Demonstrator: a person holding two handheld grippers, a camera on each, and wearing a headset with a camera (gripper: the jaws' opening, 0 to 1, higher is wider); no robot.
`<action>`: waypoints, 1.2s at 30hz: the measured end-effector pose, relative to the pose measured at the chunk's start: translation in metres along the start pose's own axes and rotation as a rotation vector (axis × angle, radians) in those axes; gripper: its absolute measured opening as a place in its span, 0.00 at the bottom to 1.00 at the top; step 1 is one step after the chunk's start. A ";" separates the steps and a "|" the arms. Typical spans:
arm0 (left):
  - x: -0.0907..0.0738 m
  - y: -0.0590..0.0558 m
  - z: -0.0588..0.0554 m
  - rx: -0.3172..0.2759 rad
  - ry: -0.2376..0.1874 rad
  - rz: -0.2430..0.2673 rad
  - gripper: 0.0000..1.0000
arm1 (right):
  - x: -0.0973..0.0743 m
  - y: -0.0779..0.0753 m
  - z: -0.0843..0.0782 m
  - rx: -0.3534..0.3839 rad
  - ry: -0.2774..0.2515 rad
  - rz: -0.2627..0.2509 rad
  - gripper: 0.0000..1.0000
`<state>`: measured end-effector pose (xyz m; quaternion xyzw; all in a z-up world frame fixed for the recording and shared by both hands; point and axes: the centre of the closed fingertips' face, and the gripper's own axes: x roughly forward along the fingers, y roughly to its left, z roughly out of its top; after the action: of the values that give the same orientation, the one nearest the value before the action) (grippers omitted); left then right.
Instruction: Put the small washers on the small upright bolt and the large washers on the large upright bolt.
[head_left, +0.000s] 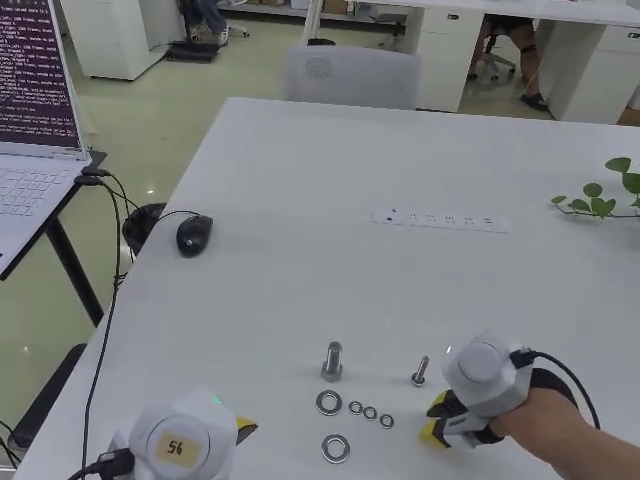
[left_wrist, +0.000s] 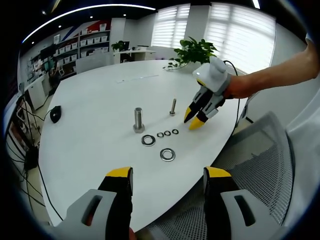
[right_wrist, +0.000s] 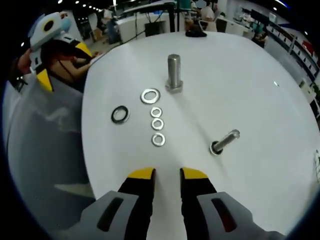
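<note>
On the white table (head_left: 300, 280) the large bolt (head_left: 332, 361) and the small bolt (head_left: 420, 372) stand upright, both bare. Two large washers (head_left: 329, 403) (head_left: 336, 448) and three small washers (head_left: 370, 413) lie flat in front of them. My right gripper (head_left: 433, 419) hovers just right of the small washers, open by a narrow gap and holding nothing. In its own view the jaws (right_wrist: 167, 174) point at the small washers (right_wrist: 157, 124) and the large bolt (right_wrist: 173, 72). My left gripper (head_left: 240, 430) is at the near edge, wide open (left_wrist: 167, 175) and holding nothing.
A black mouse (head_left: 193, 235) with its cable lies at the table's left edge. A white power strip (head_left: 440, 220) sits mid-table and a plant (head_left: 605, 195) at the far right. A laptop (head_left: 30, 120) stands on a side stand to the left, a grey chair (head_left: 350, 75) behind the table.
</note>
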<state>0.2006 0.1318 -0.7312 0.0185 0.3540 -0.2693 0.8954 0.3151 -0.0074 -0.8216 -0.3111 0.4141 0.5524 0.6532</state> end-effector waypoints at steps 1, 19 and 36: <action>0.000 0.000 0.000 -0.001 -0.001 0.000 0.56 | 0.002 0.002 0.003 -0.005 -0.002 0.005 0.21; 0.004 -0.005 0.000 -0.001 0.000 -0.010 0.56 | 0.019 0.009 0.030 -0.178 0.020 0.016 0.19; 0.000 -0.002 -0.001 -0.003 0.000 0.000 0.56 | 0.020 0.011 0.031 -0.149 0.005 0.000 0.14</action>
<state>0.1990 0.1307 -0.7314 0.0172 0.3544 -0.2687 0.8955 0.3111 0.0309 -0.8245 -0.3602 0.3733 0.5811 0.6271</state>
